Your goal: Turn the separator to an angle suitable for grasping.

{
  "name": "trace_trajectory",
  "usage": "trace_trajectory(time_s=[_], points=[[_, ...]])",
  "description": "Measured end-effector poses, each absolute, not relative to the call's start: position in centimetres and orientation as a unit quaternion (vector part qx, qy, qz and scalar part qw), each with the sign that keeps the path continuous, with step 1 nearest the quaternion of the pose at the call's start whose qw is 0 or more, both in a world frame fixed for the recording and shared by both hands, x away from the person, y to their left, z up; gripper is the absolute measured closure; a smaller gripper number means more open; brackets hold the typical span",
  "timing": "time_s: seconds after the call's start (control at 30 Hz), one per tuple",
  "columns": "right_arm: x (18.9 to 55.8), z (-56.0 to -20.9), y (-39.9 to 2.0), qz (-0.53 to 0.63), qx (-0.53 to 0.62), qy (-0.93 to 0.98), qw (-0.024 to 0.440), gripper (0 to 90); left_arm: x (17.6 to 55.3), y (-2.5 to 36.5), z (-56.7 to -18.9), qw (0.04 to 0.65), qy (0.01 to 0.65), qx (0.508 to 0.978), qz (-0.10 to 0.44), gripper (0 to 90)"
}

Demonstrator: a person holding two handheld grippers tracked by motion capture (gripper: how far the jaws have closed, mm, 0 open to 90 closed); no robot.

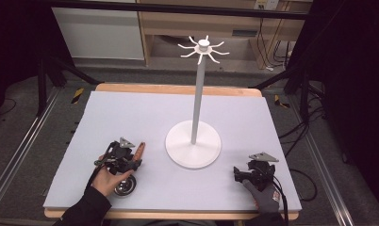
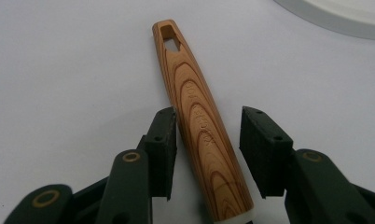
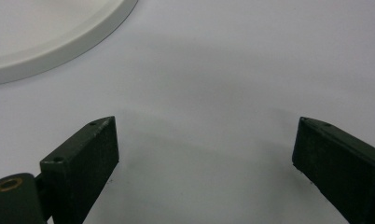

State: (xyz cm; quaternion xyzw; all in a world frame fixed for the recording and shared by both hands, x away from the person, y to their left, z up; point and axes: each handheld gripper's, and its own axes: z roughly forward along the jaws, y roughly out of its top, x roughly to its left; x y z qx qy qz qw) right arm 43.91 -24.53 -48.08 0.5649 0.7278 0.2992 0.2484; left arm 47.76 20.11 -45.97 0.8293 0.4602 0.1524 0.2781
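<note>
We see a wood-grained handle point(image 2: 197, 116) lying flat on the pale counter point(image 1: 131, 117), its far end pierced by a hanging hole. It belongs to a utensil whose shiny metal bowl point(image 1: 125, 186) rests near the counter's front edge, by the person's left hand point(image 1: 107, 178); it looks like a ladle, though we cannot tell for sure. The left hand-held gripper point(image 2: 208, 151) straddles this handle with its jaws spread: in the left gripper view one pad sits right against the wood, and the other stands off with a clear gap (so nothing is pinched). Just to the right of the handle stands a white hanging stand point(image 1: 194, 113), with a round base on the counter, a slim upright pole and a crown of curved hooks at the top. Further right, near the front corner, the right hand-held gripper point(image 3: 204, 158) sits low over bare counter in the person's gloved right hand point(image 1: 267, 194), its jaws wide apart and holding nothing.
</note>
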Motion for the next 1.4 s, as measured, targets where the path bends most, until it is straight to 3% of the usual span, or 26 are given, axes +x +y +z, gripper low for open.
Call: trace_trajectory(time_s=[0.93,1.03,1.13,1.4], points=[[44.0,-48.2,-24.5,0.293,0.564,0.732,0.246,7.4,47.1,19.4,-45.8,0.265,0.449,0.842,0.137,65.5],[44.0,-48.2,-24.5,0.293,0.564,0.732,0.245,7.3,47.2,19.3,-45.7,0.268,0.444,0.844,0.138,64.2],[44.0,-48.2,-24.5,0.292,0.564,0.733,0.245,7.3,47.4,19.1,-44.9,0.276,0.439,0.844,0.140,57.3],[44.0,-48.2,-24.5,0.289,0.567,0.732,0.243,7.2,48.5,17.8,-43.4,0.269,0.429,0.850,0.149,56.5]])
